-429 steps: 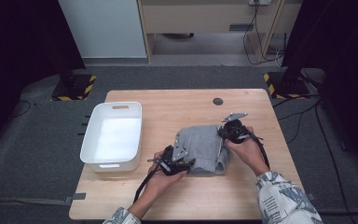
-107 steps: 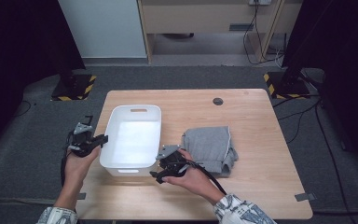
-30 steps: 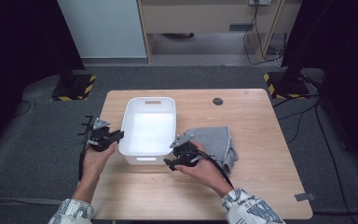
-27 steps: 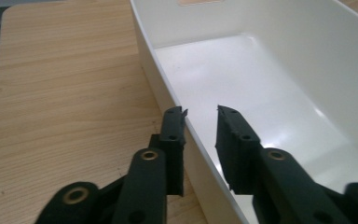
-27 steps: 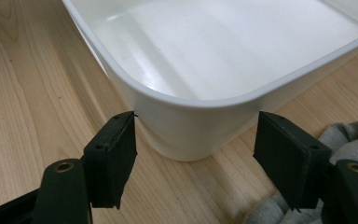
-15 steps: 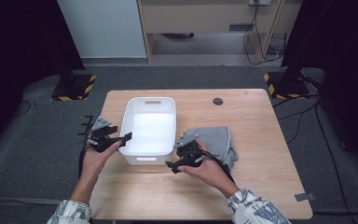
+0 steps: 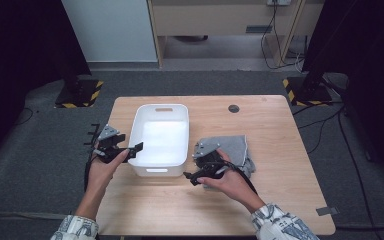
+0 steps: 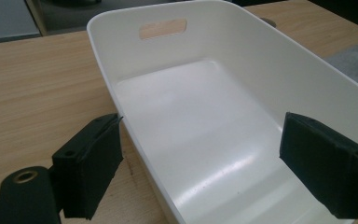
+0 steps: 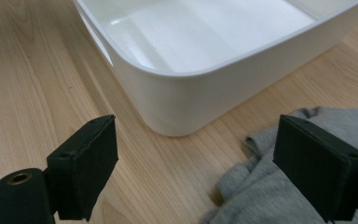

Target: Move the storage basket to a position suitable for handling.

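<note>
A white plastic bin [image 7: 162, 117], nothing in it, stands left of the table's middle. A folded grey cloth [image 7: 235, 150] lies just to its right. My left gripper [image 7: 132, 148] is open at the bin's left wall. Its jaws have just been opening and now straddle that wall [image 8: 135, 135] without pressing on it. My right gripper [image 7: 190, 177] is open in front of the bin's near right corner [image 9: 177, 107]. Its jaws have just been opening too, and nothing is between them. The cloth [image 9: 270, 196] lies under the right jaw there.
The wooden table [image 7: 280, 125] has a small round grommet [image 7: 234, 108] at the back. Bare wood lies in front of the bin and to the right of the cloth. Dark floor surrounds the table, and black stands with striped bases are behind it.
Both grippers held the bin and slid it right, toward the cloth; now both have let go. The right gripper has drawn back a little from the bin's corner.
</note>
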Motion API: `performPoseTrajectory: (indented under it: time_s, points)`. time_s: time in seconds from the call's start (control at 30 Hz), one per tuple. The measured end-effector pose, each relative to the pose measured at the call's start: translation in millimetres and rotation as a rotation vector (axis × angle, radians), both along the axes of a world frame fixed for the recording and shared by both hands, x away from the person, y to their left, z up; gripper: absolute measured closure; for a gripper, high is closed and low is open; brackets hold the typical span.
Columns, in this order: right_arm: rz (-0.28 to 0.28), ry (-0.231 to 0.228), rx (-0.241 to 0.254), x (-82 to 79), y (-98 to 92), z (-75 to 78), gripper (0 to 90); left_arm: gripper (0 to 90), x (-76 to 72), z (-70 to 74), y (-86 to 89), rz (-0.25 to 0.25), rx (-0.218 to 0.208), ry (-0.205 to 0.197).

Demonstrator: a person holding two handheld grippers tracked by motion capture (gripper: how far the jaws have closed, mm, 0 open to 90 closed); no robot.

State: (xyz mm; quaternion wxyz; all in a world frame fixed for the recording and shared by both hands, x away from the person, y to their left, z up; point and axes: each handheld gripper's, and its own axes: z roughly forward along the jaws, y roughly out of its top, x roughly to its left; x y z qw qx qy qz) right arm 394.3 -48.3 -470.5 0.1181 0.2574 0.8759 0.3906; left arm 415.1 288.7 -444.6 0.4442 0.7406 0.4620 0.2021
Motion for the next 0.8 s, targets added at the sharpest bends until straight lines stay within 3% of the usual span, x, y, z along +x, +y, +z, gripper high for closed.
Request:
performPoseTrajectory:
  time_s: [0.3, 0.8]
  points:
    - [-0.037, -0.006, 0.009, 3.9, -24.3, 5.8, 21.0, 13.0, -1.1, 1.6, -3.2, -0.002, 0.005, -0.006]
    - [-0.111, -0.032, 0.003, 13.7, -56.1, 12.6, 24.0, 13.4, -4.2, 7.5, -12.1, -0.018, 0.008, -0.019]
